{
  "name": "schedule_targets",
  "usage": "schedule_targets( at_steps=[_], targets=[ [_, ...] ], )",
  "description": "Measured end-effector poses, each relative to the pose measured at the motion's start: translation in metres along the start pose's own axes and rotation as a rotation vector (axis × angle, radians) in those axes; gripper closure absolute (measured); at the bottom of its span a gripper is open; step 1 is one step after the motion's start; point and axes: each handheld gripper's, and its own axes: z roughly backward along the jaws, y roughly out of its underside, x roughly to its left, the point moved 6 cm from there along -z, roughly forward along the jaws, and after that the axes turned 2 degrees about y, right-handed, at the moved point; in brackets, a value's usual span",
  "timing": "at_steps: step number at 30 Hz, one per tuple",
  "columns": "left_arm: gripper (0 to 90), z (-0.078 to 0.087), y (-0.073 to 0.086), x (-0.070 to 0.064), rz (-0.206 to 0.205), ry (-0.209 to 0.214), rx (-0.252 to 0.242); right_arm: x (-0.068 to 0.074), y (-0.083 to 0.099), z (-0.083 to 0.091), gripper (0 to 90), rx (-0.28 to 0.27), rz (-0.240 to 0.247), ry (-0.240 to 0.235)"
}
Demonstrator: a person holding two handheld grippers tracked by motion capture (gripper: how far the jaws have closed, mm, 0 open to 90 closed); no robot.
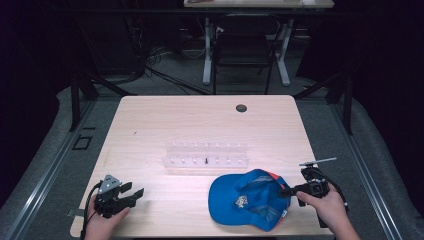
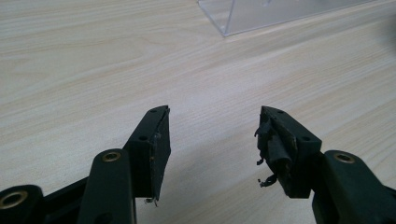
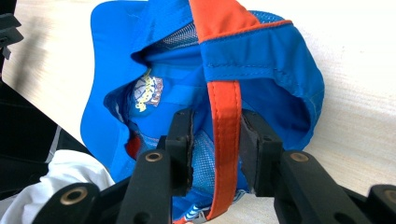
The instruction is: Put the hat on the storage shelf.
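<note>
Orange strap [image 3: 225,140] of the blue cap [image 1: 250,197] runs lengthwise between the right gripper [image 1: 289,190]'s narrowed jaws, not yet pinched. That cap lies upside down at the bench [image 1: 200,120]'s near right edge, while the left gripper [image 1: 131,195] rests well apart, jaws wide and empty.

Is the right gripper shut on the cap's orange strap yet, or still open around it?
Open. The right gripper has its jaws on either side of the orange strap of the blue cap, with gaps showing on both sides.
</note>
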Motion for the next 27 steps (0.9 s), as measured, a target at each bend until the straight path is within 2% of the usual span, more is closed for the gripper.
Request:
schedule_targets(
  at_steps=[7, 10, 11, 15, 19, 21, 23, 24, 27],
  targets=[
    [44.1, 0.0, 0.0, 0.0, 0.0, -0.001, 0.001, -0.008, 0.005, -0.006, 64.4, 0.005, -0.03, 0.008],
    [44.1, 0.0, 0.0, 0.0, -0.001, -0.001, 0.001, -0.01, 0.006, -0.007, 64.4, 0.009, -0.028, 0.008],
    [44.1, 0.0, 0.0, 0.0, 0.0, -0.001, 0.001, -0.01, 0.007, -0.008, 64.3, -0.002, -0.042, 0.002],
    [44.1, -0.001, 0.0, 0.0, 0.0, -0.002, 0.001, -0.012, 0.011, -0.011, 63.8, 0.035, -0.034, -0.006],
    [44.1, -0.001, 0.0, 0.0, 0.0, -0.003, 0.001, -0.007, 0.013, -0.011, 64.9, 0.036, -0.038, -0.034],
    [44.1, -0.001, 0.0, 0.0, -0.001, -0.003, 0.002, -0.003, 0.012, -0.009, 66.1, 0.019, -0.048, -0.048],
    [44.1, -0.001, 0.0, 0.0, -0.001, -0.003, 0.001, 0.0, 0.012, -0.003, 69.6, 0.031, -0.02, -0.058],
    [44.1, -0.001, 0.0, 0.0, -0.001, -0.003, 0.001, 0.001, 0.011, -0.002, 70.1, 0.019, -0.028, -0.056],
    [44.1, 0.0, 0.0, 0.0, -0.002, -0.001, 0.004, 0.004, 0.011, 0.003, 70.7, 0.03, -0.007, -0.049]
  ],
)
